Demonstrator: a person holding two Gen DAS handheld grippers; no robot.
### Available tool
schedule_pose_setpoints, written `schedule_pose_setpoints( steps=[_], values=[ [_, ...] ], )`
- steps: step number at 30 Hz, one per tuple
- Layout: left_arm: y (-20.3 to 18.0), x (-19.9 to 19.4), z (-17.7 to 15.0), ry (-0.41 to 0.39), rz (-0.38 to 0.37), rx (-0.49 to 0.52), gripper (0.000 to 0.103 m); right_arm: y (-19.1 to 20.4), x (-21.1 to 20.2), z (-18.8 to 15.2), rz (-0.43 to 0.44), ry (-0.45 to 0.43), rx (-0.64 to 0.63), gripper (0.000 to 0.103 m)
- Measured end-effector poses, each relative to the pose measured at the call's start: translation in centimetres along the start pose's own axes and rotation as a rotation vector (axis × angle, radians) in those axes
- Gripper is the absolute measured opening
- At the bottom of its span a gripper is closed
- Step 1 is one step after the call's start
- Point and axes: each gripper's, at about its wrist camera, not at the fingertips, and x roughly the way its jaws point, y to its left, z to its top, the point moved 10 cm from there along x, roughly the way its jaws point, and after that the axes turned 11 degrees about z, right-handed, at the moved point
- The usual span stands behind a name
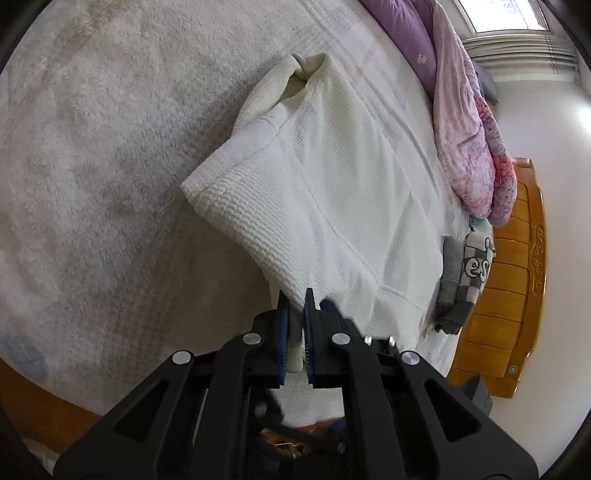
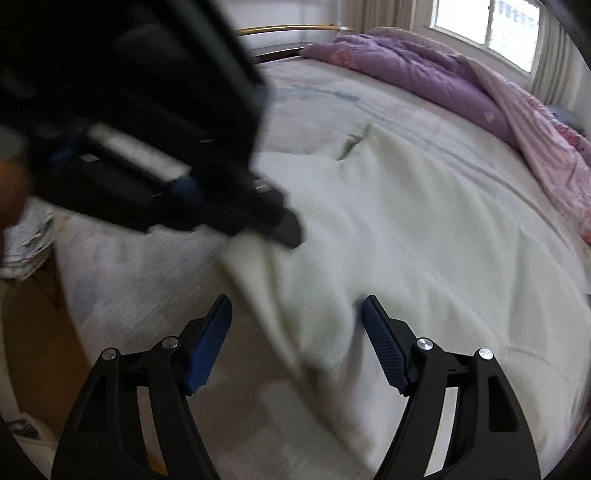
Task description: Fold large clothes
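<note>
From my left wrist camera, my left gripper (image 1: 297, 295) sits at the bottom centre of the frame, its blue pads clenched on an edge of the white waffle-knit garment (image 1: 332, 177). The cloth rises from my jaws and stretches toward the upper middle of the frame, where it bunches into a knot-like fold. It lies over the pale fuzzy bedcover (image 1: 110, 166) that fills the left half. Along the right edge runs a purple and pink quilt (image 1: 465, 122), below it a small pile of grey and checked folded clothes (image 1: 465, 273), and beside that an orange wooden bed board (image 1: 513, 288).

From my right wrist camera, my right gripper (image 2: 297, 325) at the bottom stands released, jaws wide apart, with a fold of the white garment (image 2: 388, 229) lying between the pads but not pinched. The picture is blurred. My left gripper (image 2: 236, 218) crosses the upper left, dark and smeared, its tip on the cloth. The quilt (image 2: 424, 77) lies at the upper right under a window (image 2: 487, 26).
</note>
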Motion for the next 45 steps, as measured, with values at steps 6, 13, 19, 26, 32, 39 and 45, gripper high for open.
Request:
schedule_pose_setpoints(
  steps=[6, 13, 19, 26, 32, 39, 45],
  values=[
    [0.6, 0.0, 0.9, 0.004, 0.001, -0.024, 0.018, -1.7, 1.1, 0.3, 0.081, 0.033, 0.139, 0.013],
    [0.8, 1.5, 6.4, -0.022, 0.12, -0.011, 0.066, -2.5, -0.3, 0.9, 0.14, -0.005, 0.282, 0.009],
    [-2.1, 3.0, 8.9, -0.079, 0.236, 0.131, 0.015, -4.4, -1.3, 0.9, 0.224, -0.05, 0.48, 0.009],
    [-10.7, -1.4, 6.0, -0.236, 0.193, 0.305, 0.01, -8.4, -6.8, 1.1, 0.3, -0.195, 0.725, 0.009],
    [-21.4, -1.6, 1.2, -0.27, 0.115, 0.471, 0.01, -13.7, -13.1, -0.8, 0.289, -0.315, 0.912, 0.009],
    [-34.7, 4.9, -5.4, -0.192, 0.024, 0.636, 0.01, -21.1, -19.1, -6.6, 0.17, -0.402, 1.085, 0.009],
    [-40.3, 11.8, -10.4, -0.119, 0.043, 0.755, 0.01, -24.4, -21.2, -12.7, 0.09, -0.407, 1.206, 0.008]
  ],
)
